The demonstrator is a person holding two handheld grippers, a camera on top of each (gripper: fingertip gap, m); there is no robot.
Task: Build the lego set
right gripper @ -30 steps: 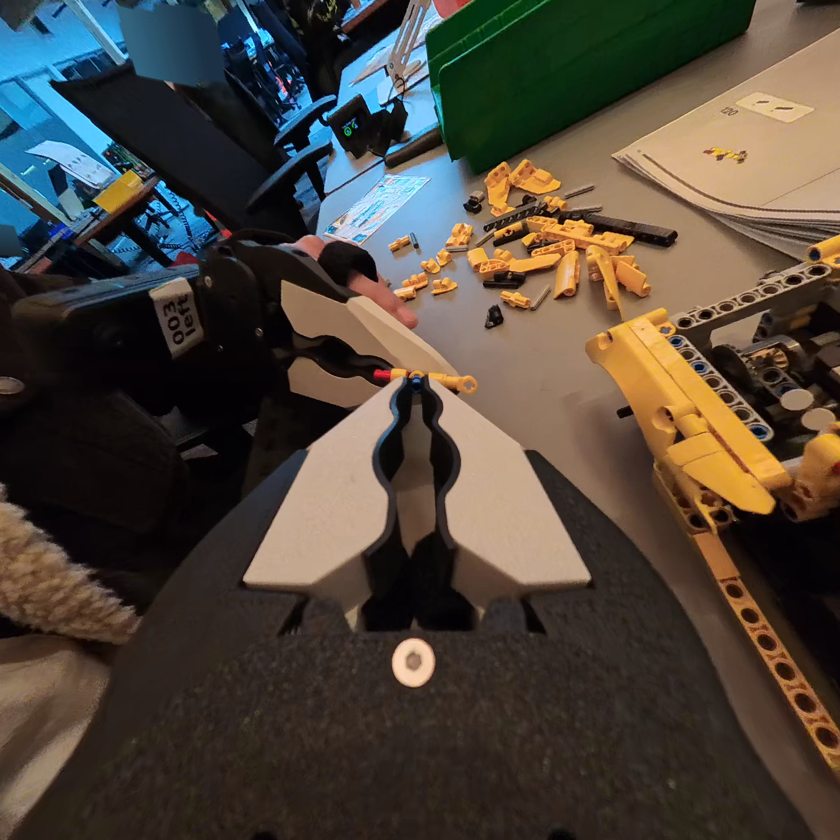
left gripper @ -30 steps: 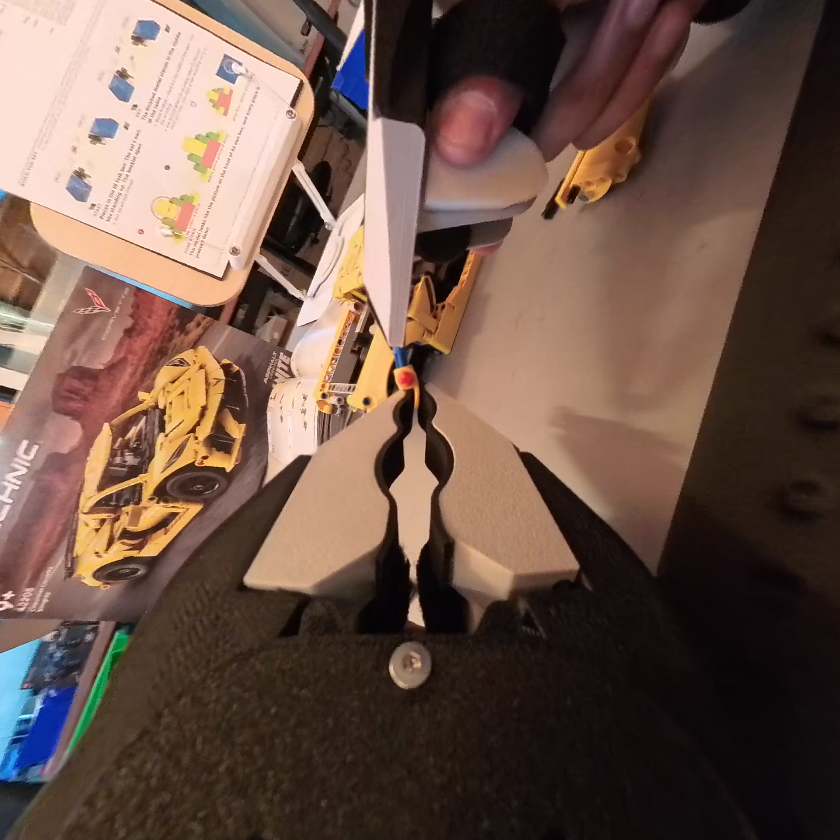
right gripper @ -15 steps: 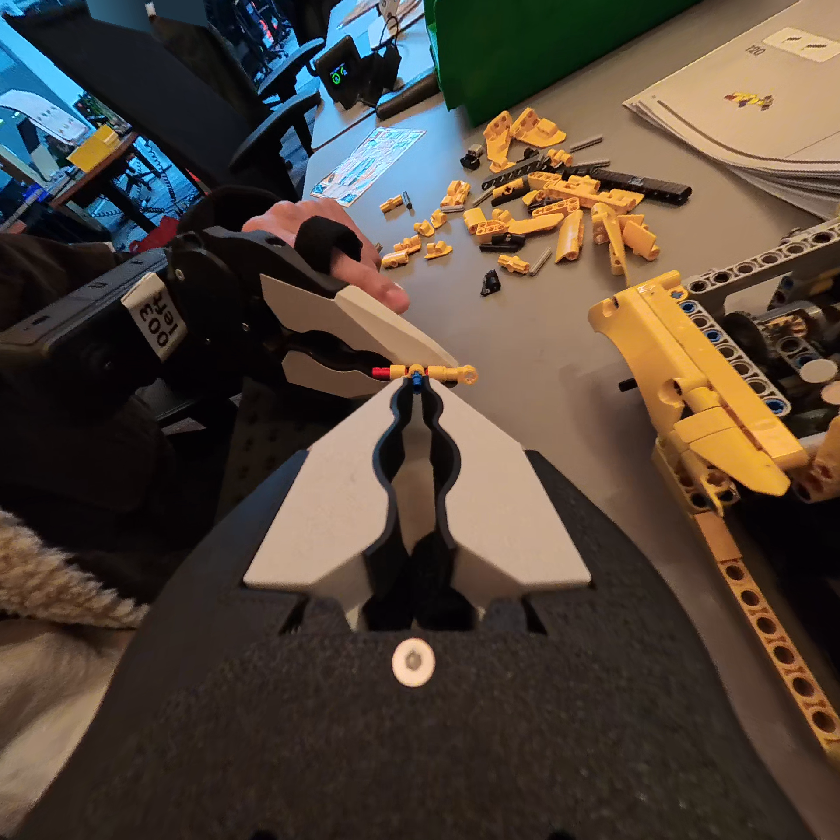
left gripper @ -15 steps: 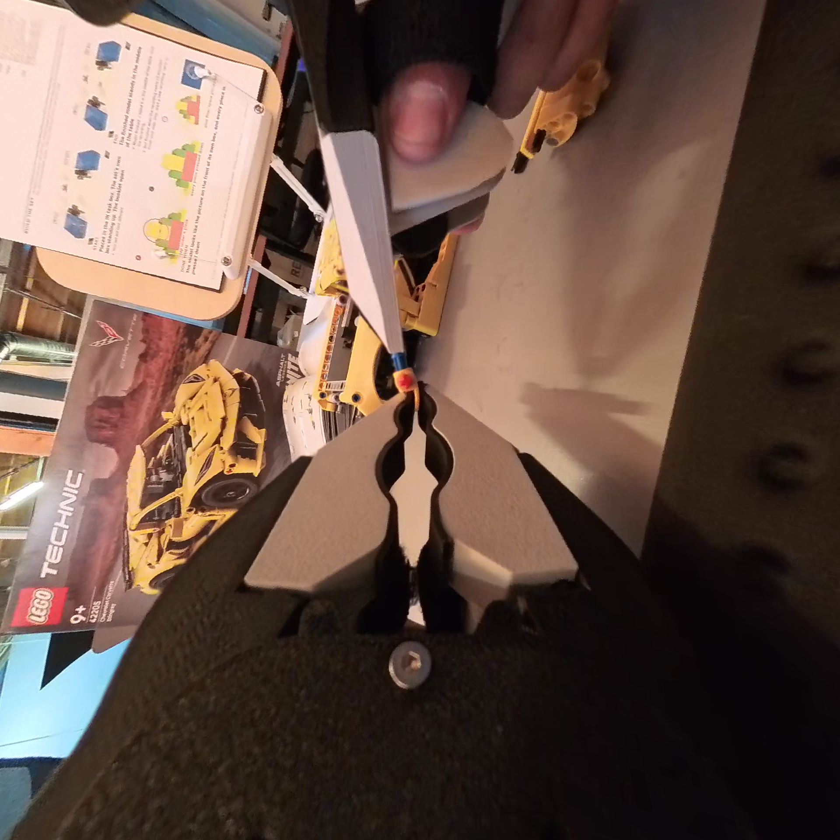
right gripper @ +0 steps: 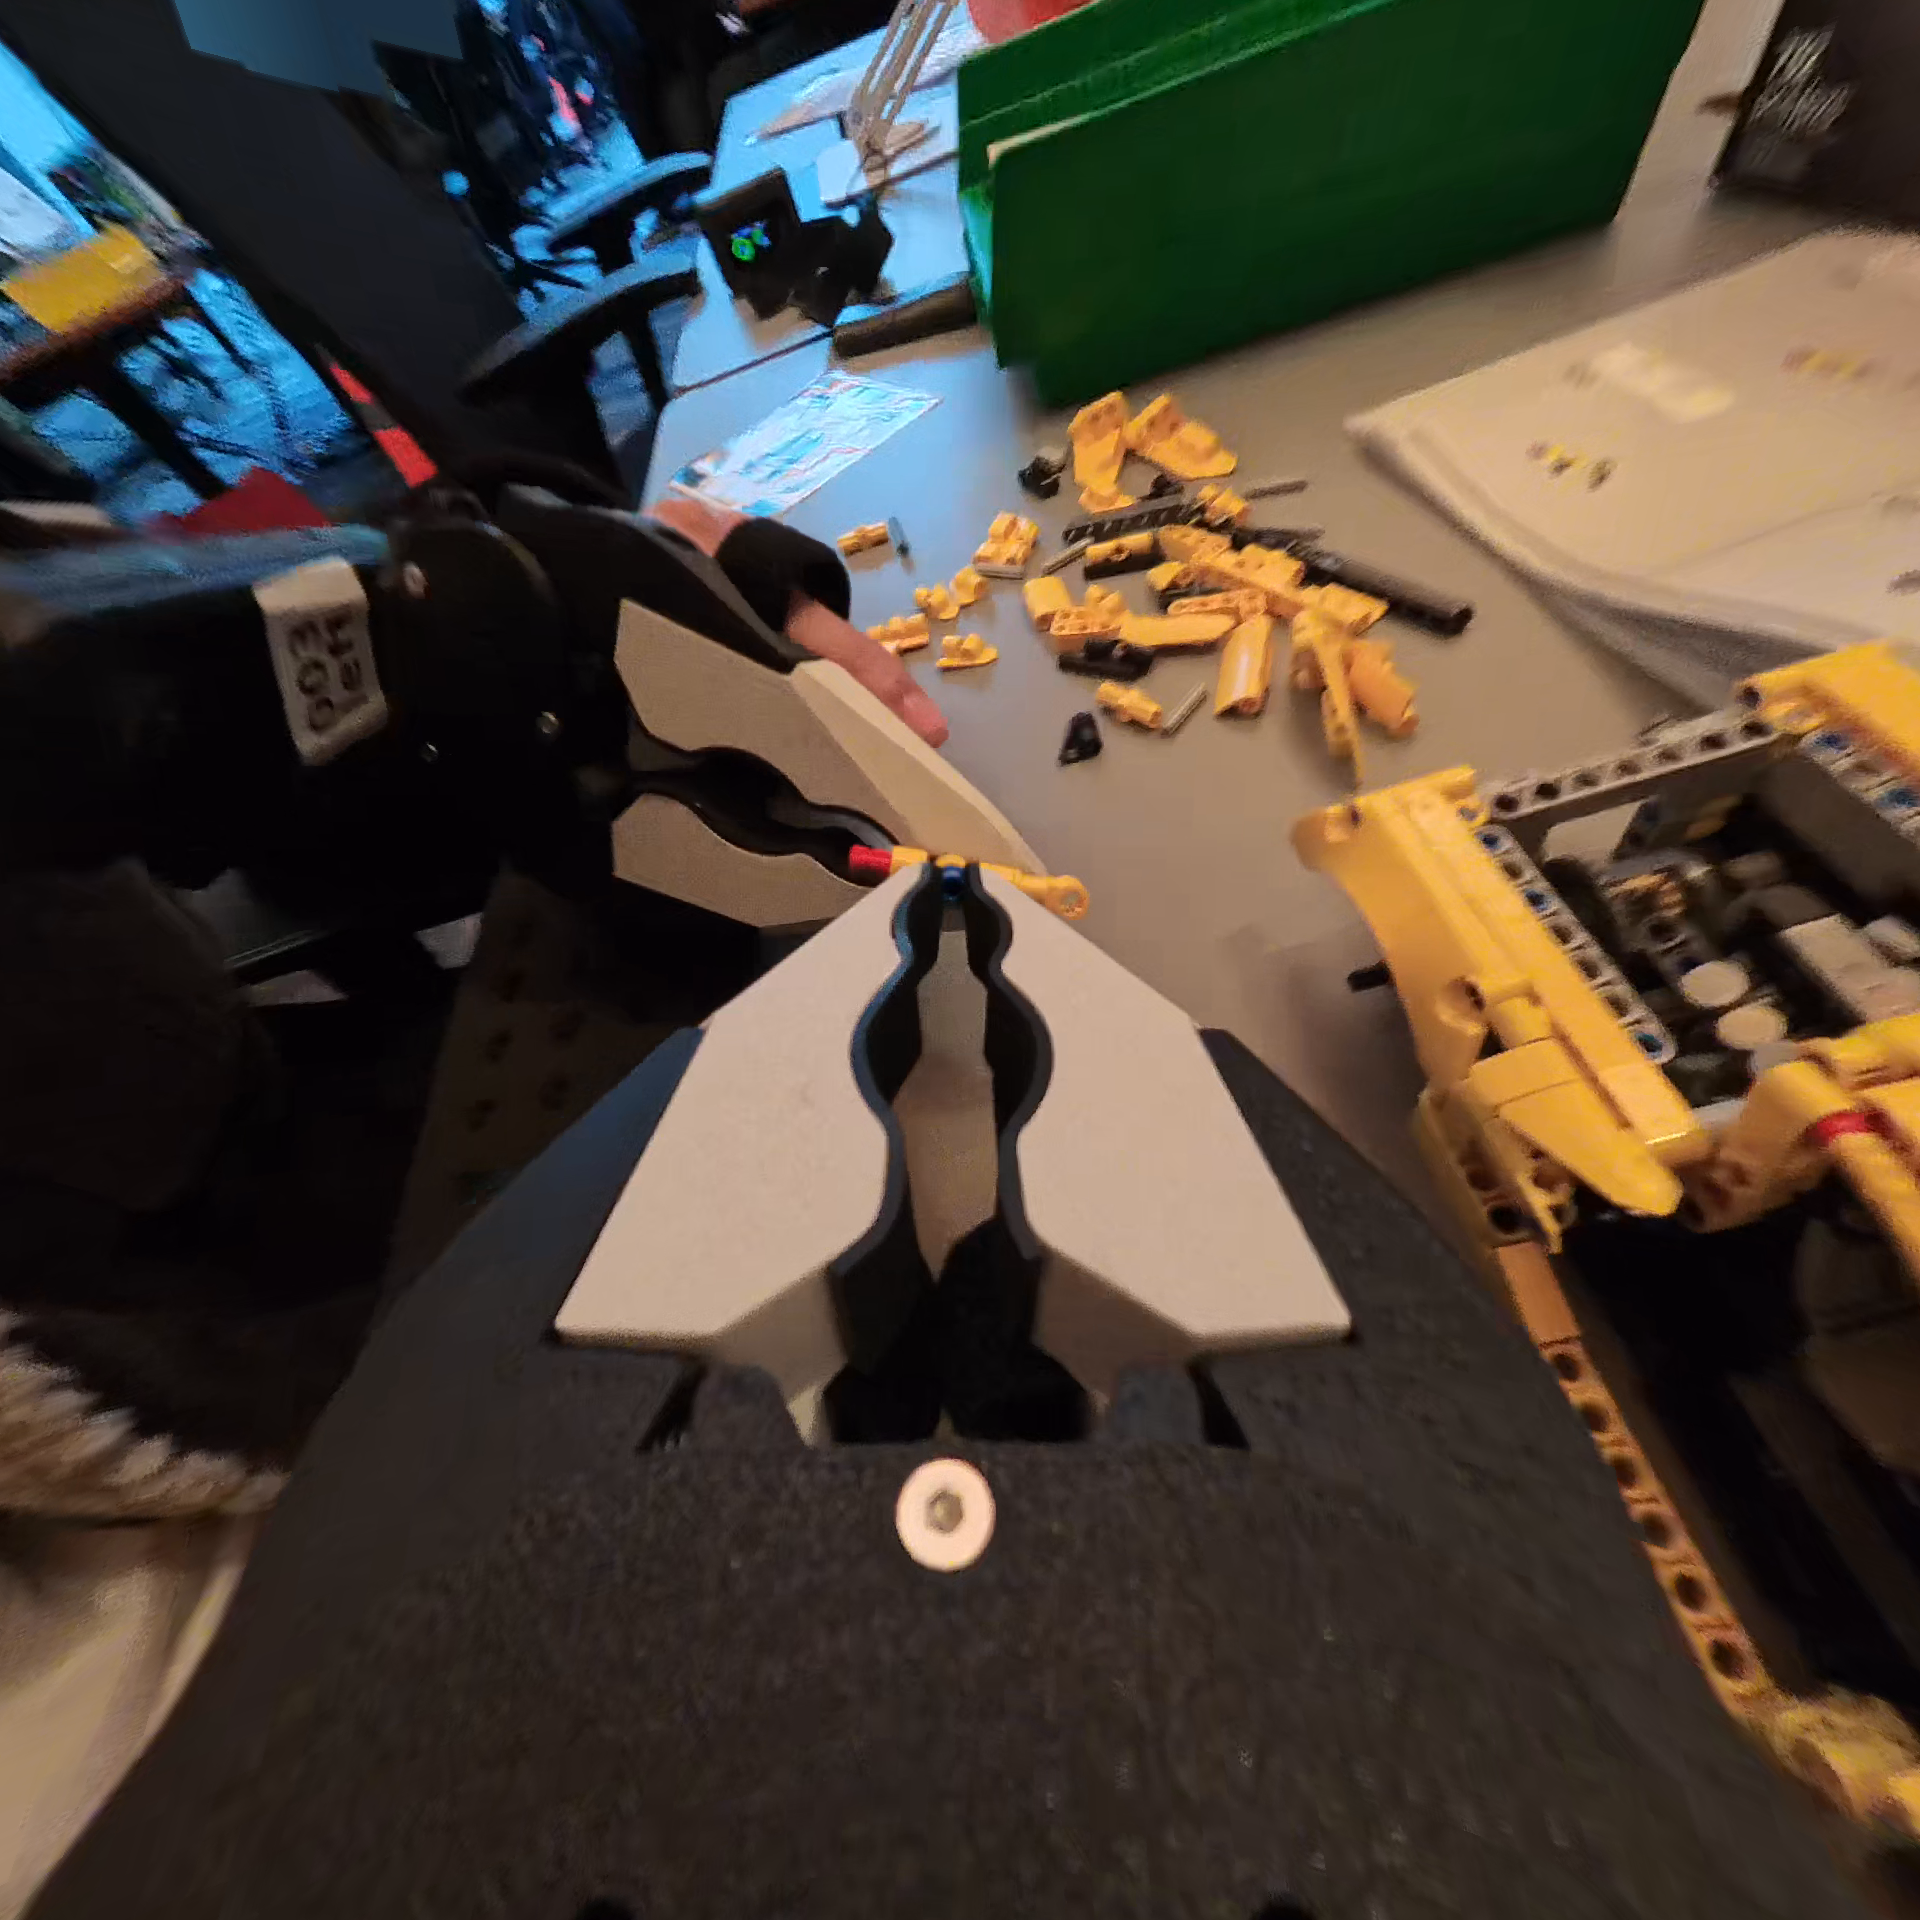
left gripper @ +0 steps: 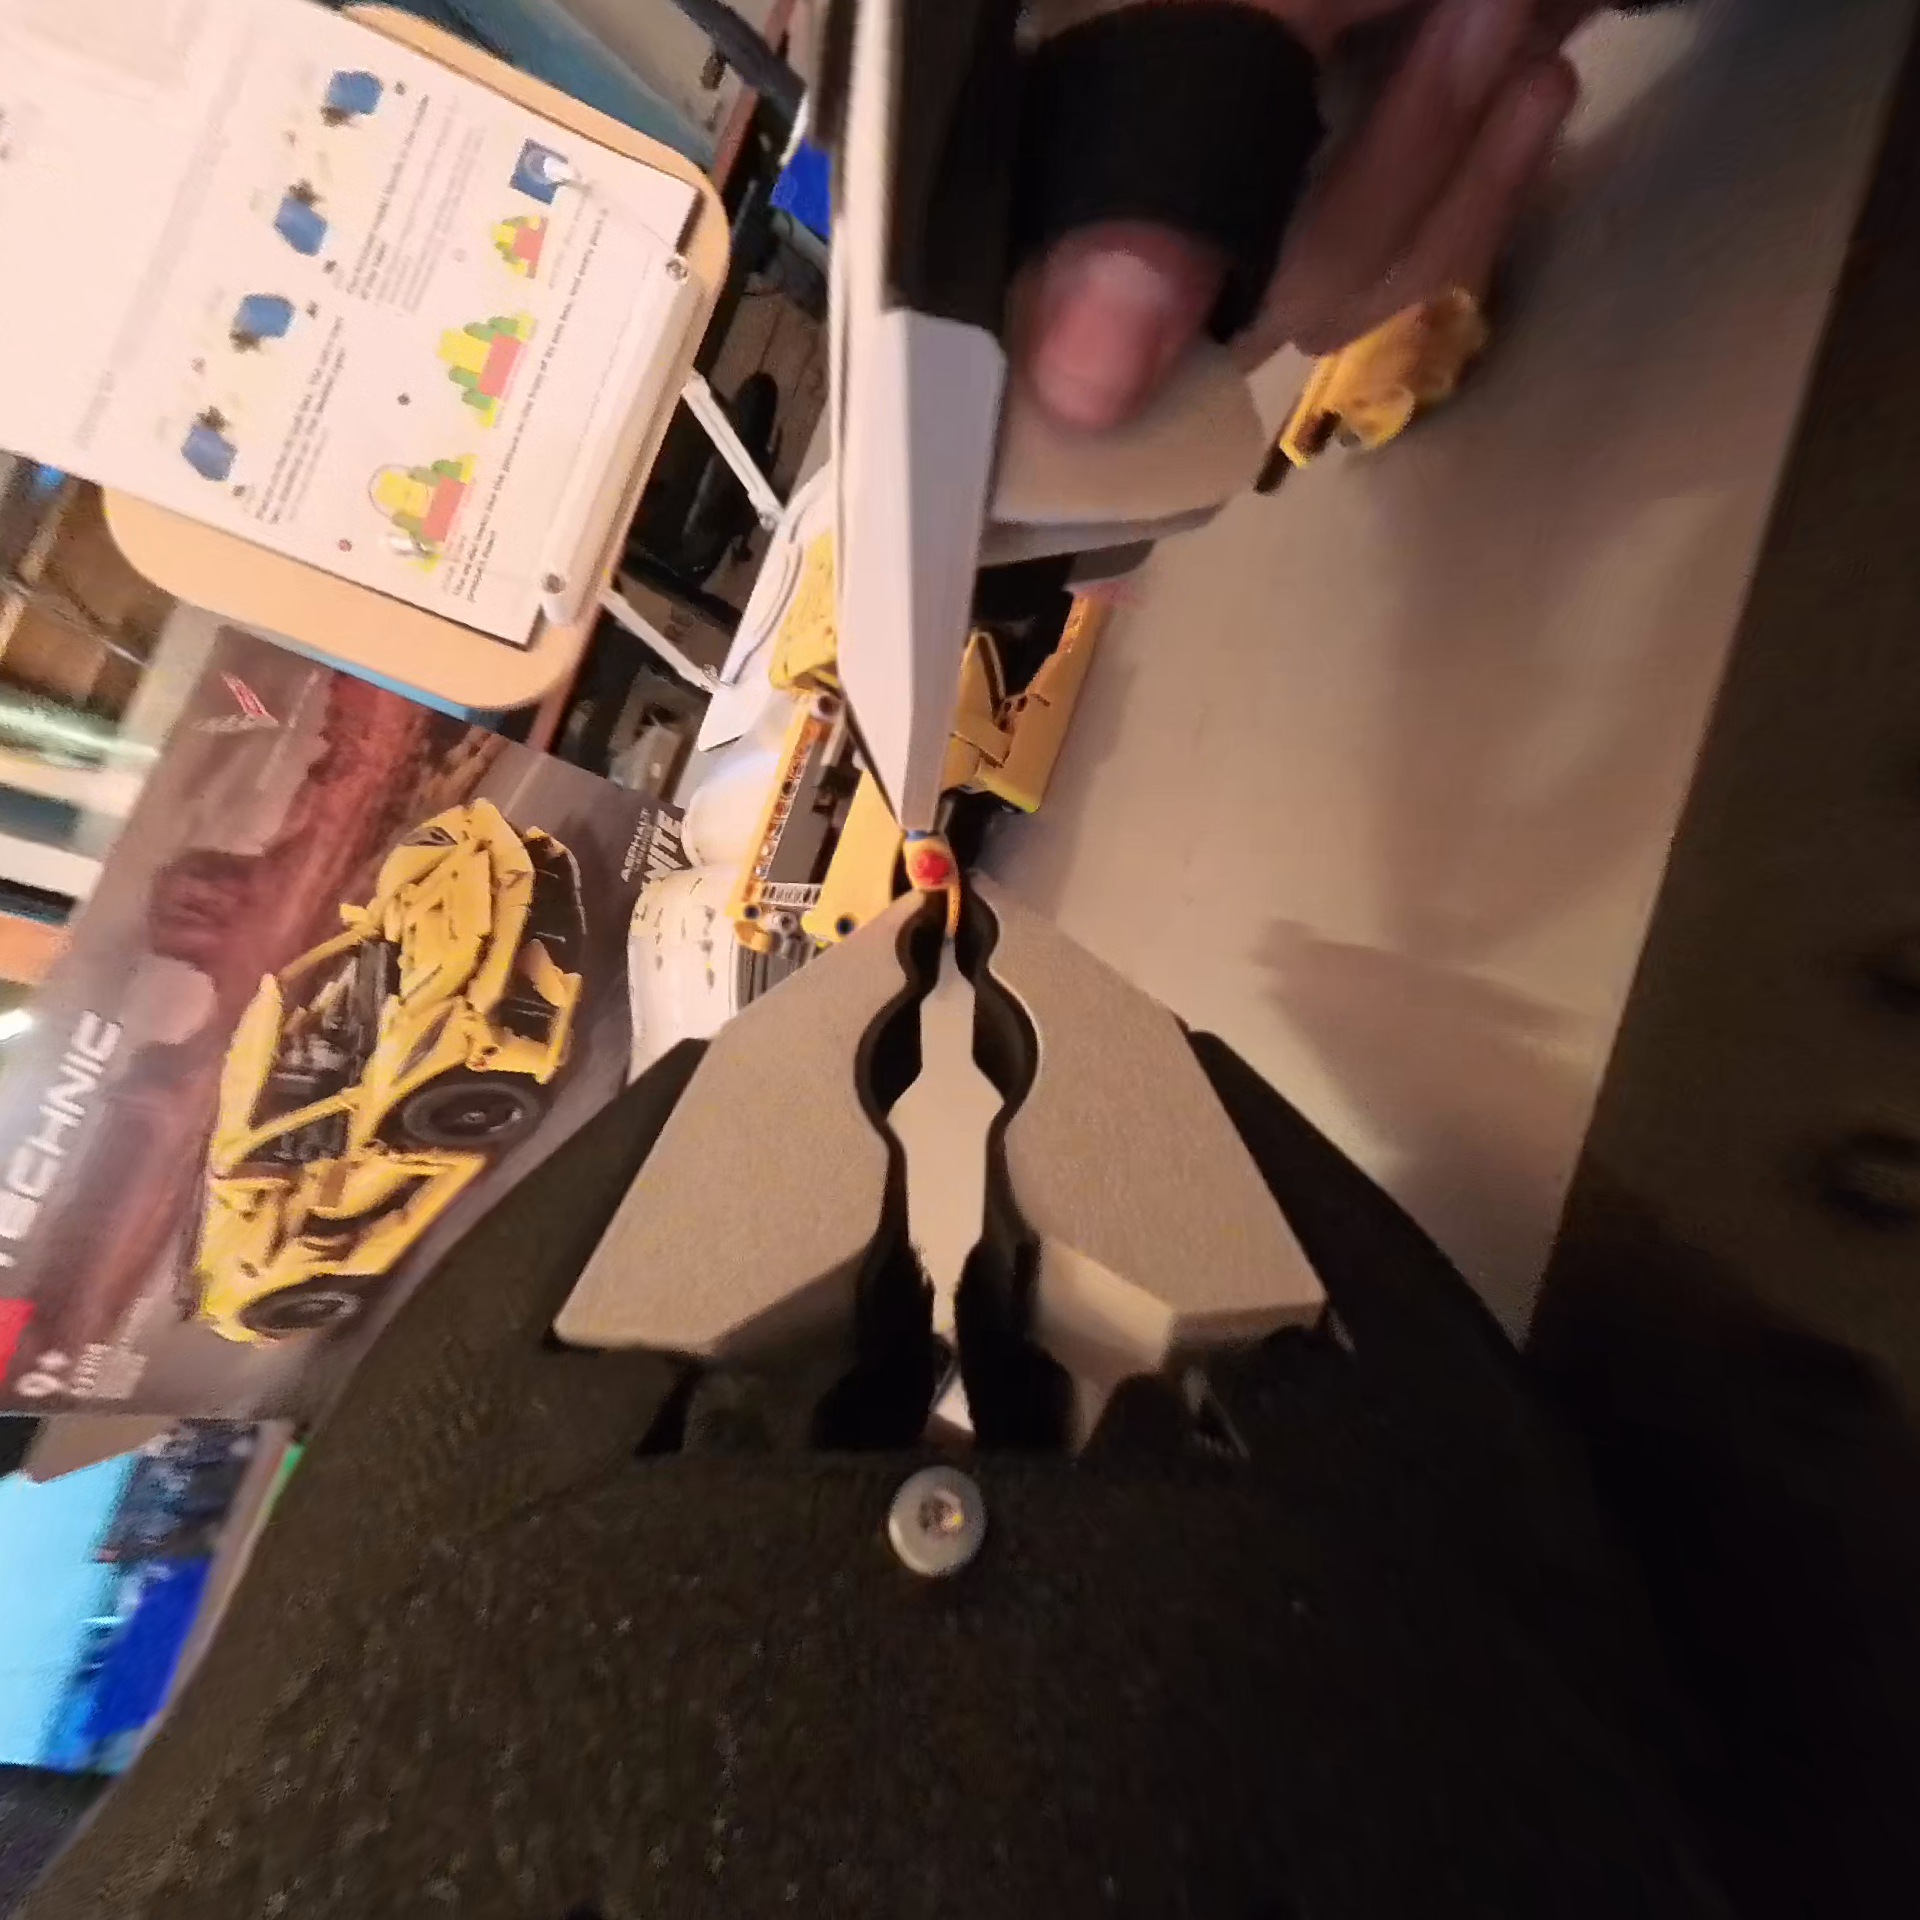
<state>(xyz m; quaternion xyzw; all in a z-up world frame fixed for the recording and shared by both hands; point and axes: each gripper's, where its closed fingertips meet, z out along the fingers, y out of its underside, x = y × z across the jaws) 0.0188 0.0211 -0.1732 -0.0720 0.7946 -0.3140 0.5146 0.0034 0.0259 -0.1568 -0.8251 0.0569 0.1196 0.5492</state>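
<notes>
Grippers meet on one small yellow piece

Grippers hold a thin assembly between them above the grey table [right gripper: 1195, 831]. At far left in the right wrist view, a person's hand [right gripper: 831, 623] in a black fingerless glove works the left gripper [right gripper: 883, 862]. Its two pale fingers are nearly together, pinching the red-tipped end of a slim yellow axle piece [right gripper: 997, 878]. The right gripper [right gripper: 951, 894] comes up from below, its tips pressed close on a small blue pin at the middle of that same piece; the yellow end with a round eye sticks out to the right.

Farther right on the table lies a scatter of loose yellow and black parts [right gripper: 1195, 603], with a green bin [right gripper: 1299, 187] behind them and an open instruction booklet [right gripper: 1662, 468] beside it. At the right edge sits the partly built yellow car [right gripper: 1558, 1039], resting on the table and well apart from the held piece.

The left wrist view, turned on its side, shows the set's box [left gripper: 312, 1039] with a yellow car pictured on it, and a printed sheet [left gripper: 312, 260] on a wooden board.
</notes>
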